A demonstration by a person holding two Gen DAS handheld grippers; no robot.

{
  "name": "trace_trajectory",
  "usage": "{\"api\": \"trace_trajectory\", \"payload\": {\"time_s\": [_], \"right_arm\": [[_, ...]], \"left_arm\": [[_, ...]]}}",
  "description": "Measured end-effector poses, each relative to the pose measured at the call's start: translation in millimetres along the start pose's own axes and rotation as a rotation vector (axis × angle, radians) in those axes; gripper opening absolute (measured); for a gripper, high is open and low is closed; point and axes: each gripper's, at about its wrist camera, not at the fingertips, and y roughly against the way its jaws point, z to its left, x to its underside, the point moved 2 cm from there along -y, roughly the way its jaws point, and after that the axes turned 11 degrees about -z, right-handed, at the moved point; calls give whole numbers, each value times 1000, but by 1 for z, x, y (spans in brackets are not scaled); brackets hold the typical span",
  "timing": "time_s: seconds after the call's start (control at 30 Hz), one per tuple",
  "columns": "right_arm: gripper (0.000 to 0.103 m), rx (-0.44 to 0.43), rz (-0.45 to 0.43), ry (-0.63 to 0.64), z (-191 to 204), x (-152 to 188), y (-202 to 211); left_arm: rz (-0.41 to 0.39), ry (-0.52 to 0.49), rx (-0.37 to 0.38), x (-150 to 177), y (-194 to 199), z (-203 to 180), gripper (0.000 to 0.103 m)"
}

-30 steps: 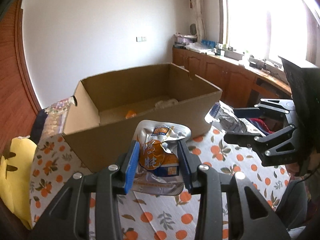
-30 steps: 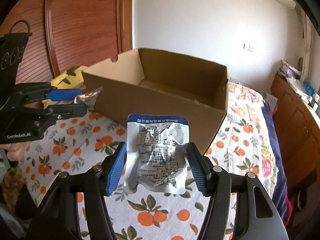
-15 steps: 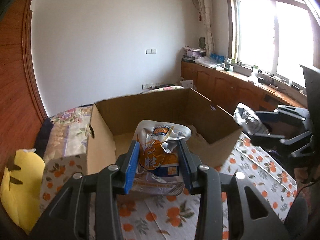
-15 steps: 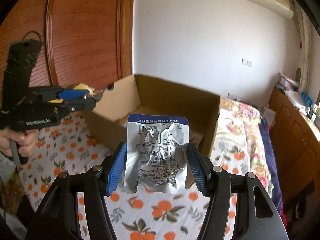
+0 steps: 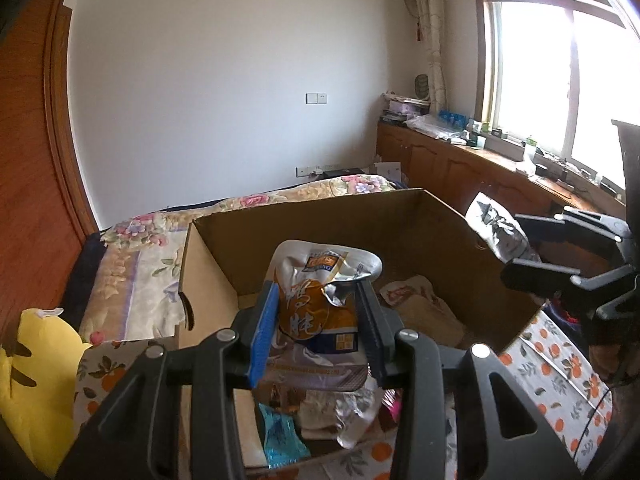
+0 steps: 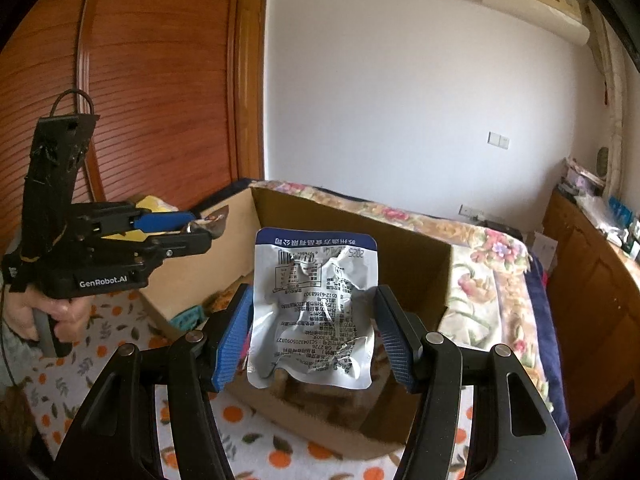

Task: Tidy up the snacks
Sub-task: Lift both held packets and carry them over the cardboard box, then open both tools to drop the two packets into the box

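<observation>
My left gripper (image 5: 318,330) is shut on an orange and silver snack pouch (image 5: 318,304) and holds it above the open cardboard box (image 5: 208,256). My right gripper (image 6: 314,332) is shut on a silver pouch with a blue top edge (image 6: 314,312), its printed back towards the camera, over the box's (image 6: 412,264) near wall. Each gripper shows in the other view: the right one (image 5: 516,250) at the box's right wall, the left one (image 6: 202,230) over the box's left side. Several snack packets (image 5: 416,304) lie inside the box.
The box stands on an orange-patterned cloth (image 5: 560,364). A flowered bedspread (image 6: 492,256) lies behind it. A yellow plush (image 5: 36,372) sits at the left. Wooden cabinets (image 5: 460,176) run under the window at the right; a wooden wardrobe (image 6: 160,80) stands at the left.
Both grippers have risen and moved forward with their pouches, from in front of the box to above its opening. The box's inside has come into view.
</observation>
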Motion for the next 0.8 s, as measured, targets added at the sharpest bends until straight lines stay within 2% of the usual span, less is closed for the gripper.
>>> {"api": "trace_trajectory", "payload": {"time_s": [0.37,0.63,0.8], "right_arm": [[62,2,64,-25,-5,20,-44],[62,-6,101,-47,-7,32,-52],[63,-5,108,-69,-10,36,-54]], "left_arm": [[61,10,12,16,-29,-3,39],[96,1,18,26,-35,-14,42],[89,-13,1,25,-30,-17,45]]}}
